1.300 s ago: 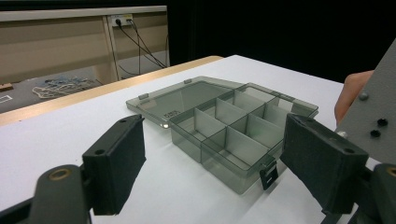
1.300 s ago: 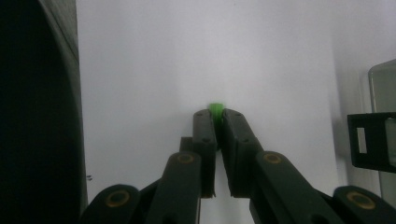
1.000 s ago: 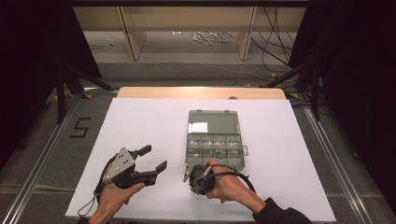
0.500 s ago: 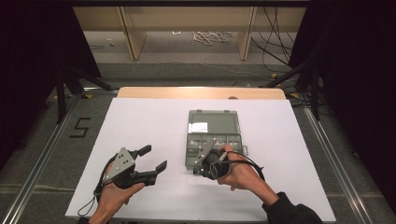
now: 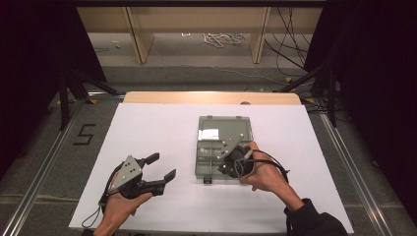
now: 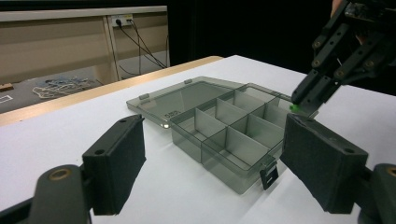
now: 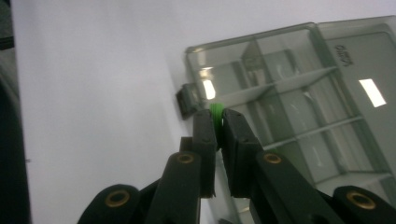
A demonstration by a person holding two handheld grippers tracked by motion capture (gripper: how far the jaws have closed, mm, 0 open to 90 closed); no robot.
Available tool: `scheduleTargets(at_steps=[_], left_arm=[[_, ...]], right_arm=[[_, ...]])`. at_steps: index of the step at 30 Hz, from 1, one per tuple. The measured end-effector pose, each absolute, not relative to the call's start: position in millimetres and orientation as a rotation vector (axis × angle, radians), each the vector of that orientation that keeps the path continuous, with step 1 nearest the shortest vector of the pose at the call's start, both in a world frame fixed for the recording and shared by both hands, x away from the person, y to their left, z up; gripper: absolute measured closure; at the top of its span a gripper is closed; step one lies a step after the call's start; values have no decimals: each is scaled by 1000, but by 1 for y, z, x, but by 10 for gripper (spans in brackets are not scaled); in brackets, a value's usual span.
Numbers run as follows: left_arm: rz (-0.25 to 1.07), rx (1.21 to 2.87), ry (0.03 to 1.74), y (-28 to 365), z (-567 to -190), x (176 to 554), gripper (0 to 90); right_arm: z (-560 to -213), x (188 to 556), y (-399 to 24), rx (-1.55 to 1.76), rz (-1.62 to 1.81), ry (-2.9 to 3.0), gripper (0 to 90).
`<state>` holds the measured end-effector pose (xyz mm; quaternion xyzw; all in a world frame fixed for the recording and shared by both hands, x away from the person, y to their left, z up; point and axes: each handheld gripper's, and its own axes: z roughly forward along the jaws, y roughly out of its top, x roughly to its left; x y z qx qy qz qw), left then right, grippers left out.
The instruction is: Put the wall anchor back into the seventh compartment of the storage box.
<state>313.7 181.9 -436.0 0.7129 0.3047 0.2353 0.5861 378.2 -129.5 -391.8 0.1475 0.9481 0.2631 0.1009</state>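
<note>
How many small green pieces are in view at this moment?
1. The green piece is pinched between the tips of the right gripper, held over the open compartment box near its front edge. The compartments look empty, though the gripper hides some.

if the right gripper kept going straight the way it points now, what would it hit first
Most likely the open box: the right gripper, shut on a small green piece, points down at the compartments along its near edge by the latch. Which compartment is hard to judge.
</note>
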Motion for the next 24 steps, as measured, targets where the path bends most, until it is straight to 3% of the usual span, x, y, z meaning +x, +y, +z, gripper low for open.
scheduleTargets(at_steps=[24], left_arm=[[543, 1657, 720, 181, -436, 313, 209]], right_arm=[[-405, 404, -164, 599, 691, 2745, 846]])
